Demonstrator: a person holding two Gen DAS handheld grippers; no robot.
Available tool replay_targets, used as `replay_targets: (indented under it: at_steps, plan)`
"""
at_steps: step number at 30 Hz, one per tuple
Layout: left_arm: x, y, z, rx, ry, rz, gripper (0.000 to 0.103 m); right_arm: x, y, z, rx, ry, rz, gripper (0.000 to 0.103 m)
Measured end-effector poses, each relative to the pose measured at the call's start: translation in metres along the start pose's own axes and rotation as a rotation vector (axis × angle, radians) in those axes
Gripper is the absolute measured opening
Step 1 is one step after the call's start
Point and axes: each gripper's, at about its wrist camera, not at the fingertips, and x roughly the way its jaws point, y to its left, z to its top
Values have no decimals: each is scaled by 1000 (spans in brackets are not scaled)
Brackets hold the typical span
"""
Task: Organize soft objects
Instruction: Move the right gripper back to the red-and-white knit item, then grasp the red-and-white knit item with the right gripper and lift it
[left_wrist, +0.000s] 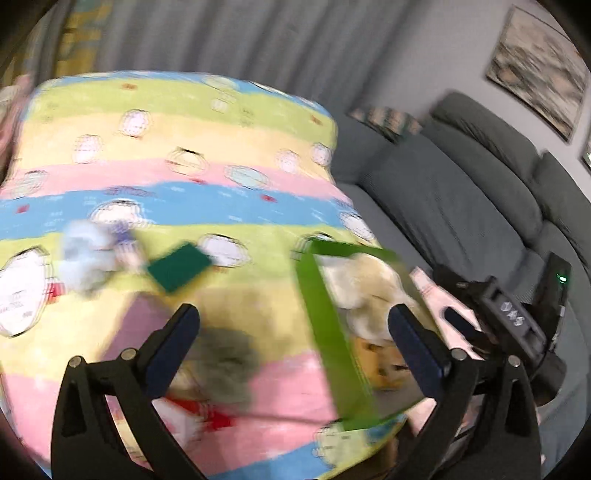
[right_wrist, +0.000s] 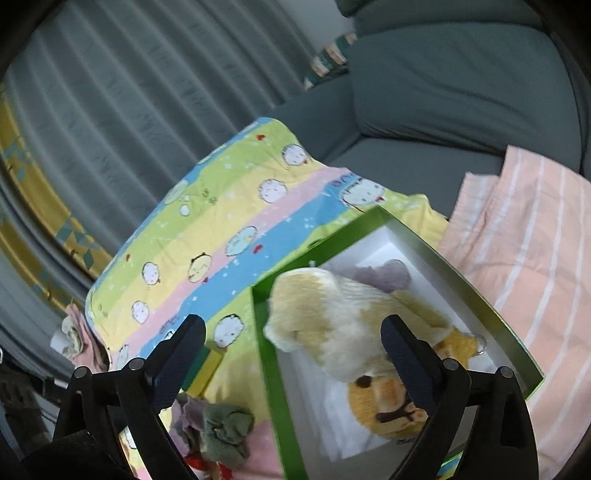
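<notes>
Above the striped blanket, we hold the left gripper and right gripper with fingers spread wide and empty, the yellow plush toy lying in the green box, seemingly gathered there for tidiness, the green sponge and crumpled cloths outside.

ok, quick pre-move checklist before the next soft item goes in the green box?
1. Left hand-held gripper empty, jaws wide: ok.
2. Right hand-held gripper empty, jaws wide: ok.
3. Green box open, lidless: ok.
4. Yellow-white plush toy lies inside the box: ok.
5. Room left in the box: cannot tell; the plush fills much of it.
6. Loose items outside, on the striped blanket: grey-green cloth bundle, green sponge, pale blue fluffy item: not ok.
</notes>
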Motion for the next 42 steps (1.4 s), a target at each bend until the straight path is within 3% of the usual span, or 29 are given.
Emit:
replay_targets:
  at_steps: [6,11,15,19,22,28,30,33,42]
  plan:
    - [-33,75,-29,-97,-58,160,102,-4,40,-17,-96,7,67,97]
    - [-35,131,-63,-203,-30,239,102,21,83,-47,-182,168,224,97]
    - [-28,154,-88,-275,1,195,102,47,116,-81,-260,335,315,97]
    - [-13,149,-98,-254,56,161,101,68,137,-115,-304,472,362,97]
    - [-4,139,-102,-236,61,116,100,78,148,-138,-374,516,338,96]
    - [14,126,-110,-222,116,57,86,96,154,-161,-462,579,308,67]
    - [17,124,-112,-219,118,34,76,103,156,-167,-502,608,301,59]
    - [23,128,-113,-235,135,15,62,114,154,-175,-518,656,286,59]
    - [31,129,-118,-236,170,-71,48,132,151,-195,-567,735,248,59]
